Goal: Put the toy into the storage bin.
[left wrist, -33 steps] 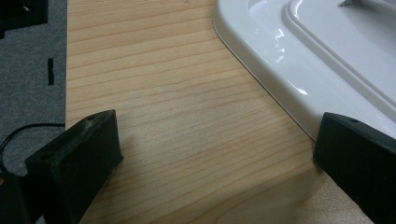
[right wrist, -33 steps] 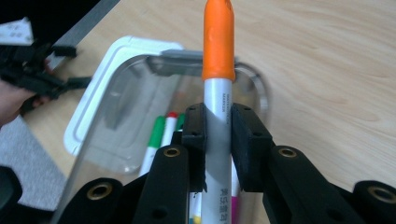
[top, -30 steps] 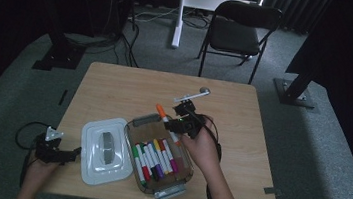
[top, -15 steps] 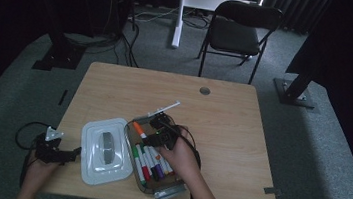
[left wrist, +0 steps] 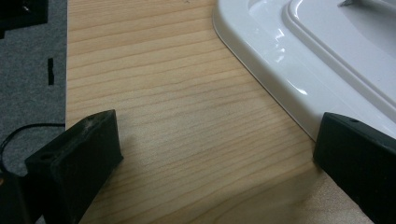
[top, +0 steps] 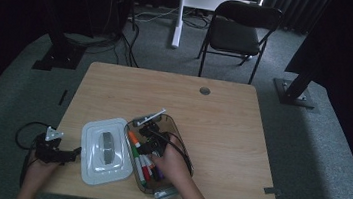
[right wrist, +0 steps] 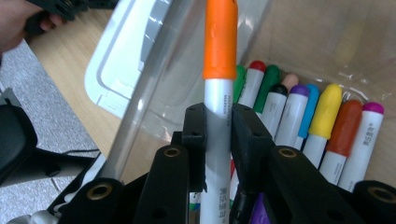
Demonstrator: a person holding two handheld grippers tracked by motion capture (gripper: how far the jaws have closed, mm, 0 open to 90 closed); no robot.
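An orange-capped marker (right wrist: 218, 70) with a white barrel is clamped between the jaws of my right gripper (right wrist: 218, 122), which is shut on it. In the high view the right gripper (top: 147, 141) hangs over the left part of a clear plastic box (top: 180, 135), the marker (top: 133, 138) pointing toward the box's left wall. Several coloured markers (right wrist: 322, 121) lie side by side inside the box. A white lid (top: 105, 151) rests flat to the left of the box. My left gripper (top: 65, 156) stands open at the table's left edge, its jaws astride bare wood beside the lid (left wrist: 299, 60).
The wooden table (top: 223, 115) has a round cable hole (top: 204, 90) near its far edge. A black chair (top: 240, 29) and a white stand leg (top: 178, 24) are behind the table. A black stand base (top: 296, 90) sits on the carpet at right.
My right gripper has carried the orange marker left and down, from above the box's far right rim to low over its left part. The left gripper has stayed put.
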